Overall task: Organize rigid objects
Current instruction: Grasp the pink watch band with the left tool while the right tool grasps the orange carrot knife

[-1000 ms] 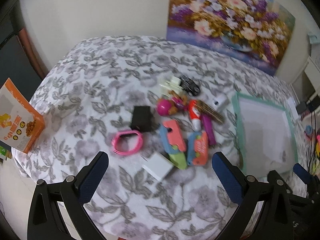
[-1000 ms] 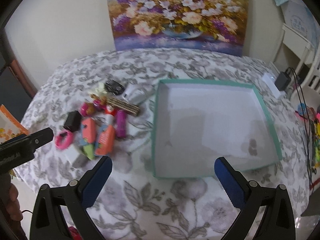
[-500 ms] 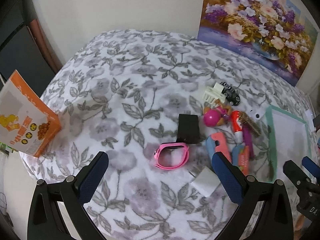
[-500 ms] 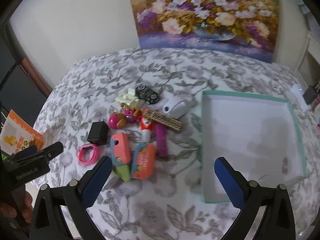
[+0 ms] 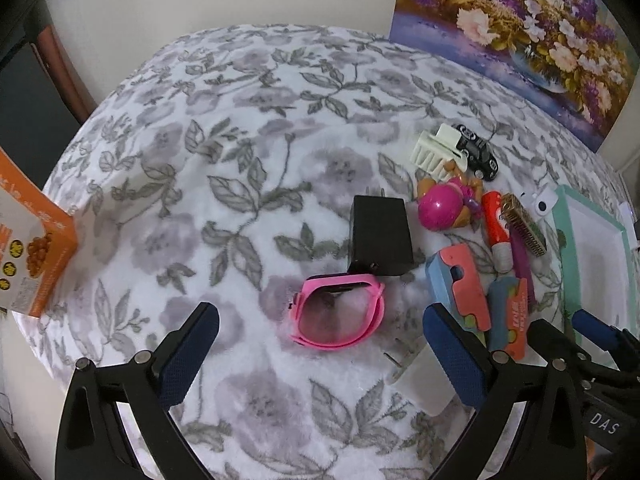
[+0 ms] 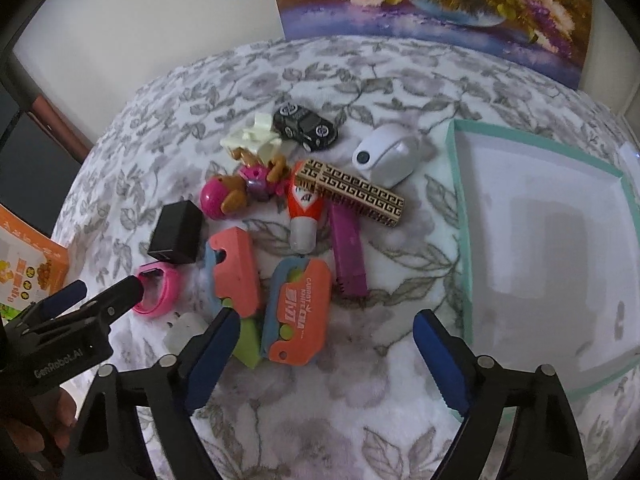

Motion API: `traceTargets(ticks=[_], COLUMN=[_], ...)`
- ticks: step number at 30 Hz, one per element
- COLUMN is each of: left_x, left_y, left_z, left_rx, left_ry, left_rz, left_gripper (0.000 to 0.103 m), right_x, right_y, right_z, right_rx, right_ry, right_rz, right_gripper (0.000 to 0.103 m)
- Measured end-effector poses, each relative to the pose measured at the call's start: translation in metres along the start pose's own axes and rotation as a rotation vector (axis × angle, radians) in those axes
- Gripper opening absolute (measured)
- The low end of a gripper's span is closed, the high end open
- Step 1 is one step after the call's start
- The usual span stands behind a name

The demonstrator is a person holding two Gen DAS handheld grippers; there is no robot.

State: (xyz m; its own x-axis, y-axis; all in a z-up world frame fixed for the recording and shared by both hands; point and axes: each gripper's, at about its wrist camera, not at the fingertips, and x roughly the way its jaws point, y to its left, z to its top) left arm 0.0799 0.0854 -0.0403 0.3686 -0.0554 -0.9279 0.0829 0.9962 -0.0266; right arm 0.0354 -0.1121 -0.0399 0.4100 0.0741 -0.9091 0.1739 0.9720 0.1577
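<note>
A pile of small objects lies on the floral cloth. In the left wrist view my open, empty left gripper hovers just before a pink wristband, with a black charger behind it and a white plug adapter to the right. In the right wrist view my open, empty right gripper hovers over an orange carrot knife toy and a pink-and-blue toy. A purple stick, patterned comb, white mouse, black toy car and pink ball doll lie behind. The teal-rimmed tray sits to the right.
An orange cereal box stands at the table's left edge. A flower painting leans on the wall behind. The left gripper shows at the left of the right wrist view, its fingertip by the wristband.
Both grippers have moved left and down toward the pile. The left one now frames the pink wristband; the right one has left the tray and hangs over the carrot knife toy.
</note>
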Motion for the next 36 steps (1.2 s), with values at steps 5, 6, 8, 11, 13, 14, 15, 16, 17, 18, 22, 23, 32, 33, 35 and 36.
traceTargets(ticks=[5, 6, 8, 11, 13, 14, 15, 16, 17, 18, 22, 23, 32, 33, 35, 36], left_x=[0.014, 0.016, 0.021, 0.026, 0.029, 0.031, 0.032, 0.034, 0.036, 0.038, 0.041, 0.041, 0.042, 0.041, 0.039, 0.037], left_y=[-0.005, -0.006, -0.007, -0.009, -0.010, -0.011, -0.012, -0.014, -0.015, -0.016, -0.017, -0.018, -0.017, -0.017, -0.017, -0.017], left_z=[-0.001, -0.001, -0.001, -0.001, -0.001, -0.002, -0.002, -0.002, -0.003, -0.003, -0.004, -0.003, -0.004, -0.004, -0.006, -0.007], left_rx=[0.017, 0.019, 0.024, 0.031, 0.038, 0.041, 0.044, 0.048, 0.051, 0.054, 0.061, 0.061, 0.061, 0.062, 0.060, 0.058], left_ry=[0.022, 0.026, 0.031, 0.040, 0.046, 0.049, 0.053, 0.056, 0.059, 0.064, 0.064, 0.062, 0.059, 0.062, 0.069, 0.073], left_rz=[-0.010, -0.010, -0.009, -0.009, -0.009, -0.010, -0.011, -0.012, -0.012, -0.004, 0.015, 0.016, 0.024, 0.025, 0.025, 0.025], left_gripper=[0.094, 0.094, 0.092, 0.084, 0.080, 0.079, 0.079, 0.077, 0.072, 0.070, 0.066, 0.065, 0.064, 0.064, 0.064, 0.064], right_x=[0.017, 0.020, 0.026, 0.031, 0.034, 0.035, 0.036, 0.037, 0.038, 0.039, 0.045, 0.047, 0.055, 0.054, 0.053, 0.052], right_y=[0.001, 0.001, 0.003, 0.005, 0.006, 0.008, 0.009, 0.010, 0.012, 0.014, 0.024, 0.028, 0.049, 0.049, 0.051, 0.051], right_z=[-0.002, -0.003, -0.004, -0.005, -0.005, -0.005, -0.005, -0.005, -0.005, -0.005, -0.003, -0.002, -0.005, -0.005, -0.007, -0.007], right_rx=[0.008, 0.006, -0.001, -0.005, -0.011, -0.018, -0.024, -0.028, -0.032, -0.036, -0.068, -0.078, -0.149, -0.152, -0.159, -0.162], right_ry=[0.048, 0.057, 0.069, 0.078, 0.080, 0.081, 0.082, 0.083, 0.084, 0.084, 0.080, 0.079, 0.060, 0.058, 0.054, 0.054], right_rz=[0.008, 0.009, 0.008, 0.010, 0.012, 0.012, 0.011, 0.009, 0.007, 0.004, -0.029, -0.039, -0.110, -0.111, -0.108, -0.105], right_gripper=[0.078, 0.076, 0.073, 0.070, 0.068, 0.067, 0.067, 0.067, 0.067, 0.067, 0.065, 0.065, 0.058, 0.055, 0.048, 0.045])
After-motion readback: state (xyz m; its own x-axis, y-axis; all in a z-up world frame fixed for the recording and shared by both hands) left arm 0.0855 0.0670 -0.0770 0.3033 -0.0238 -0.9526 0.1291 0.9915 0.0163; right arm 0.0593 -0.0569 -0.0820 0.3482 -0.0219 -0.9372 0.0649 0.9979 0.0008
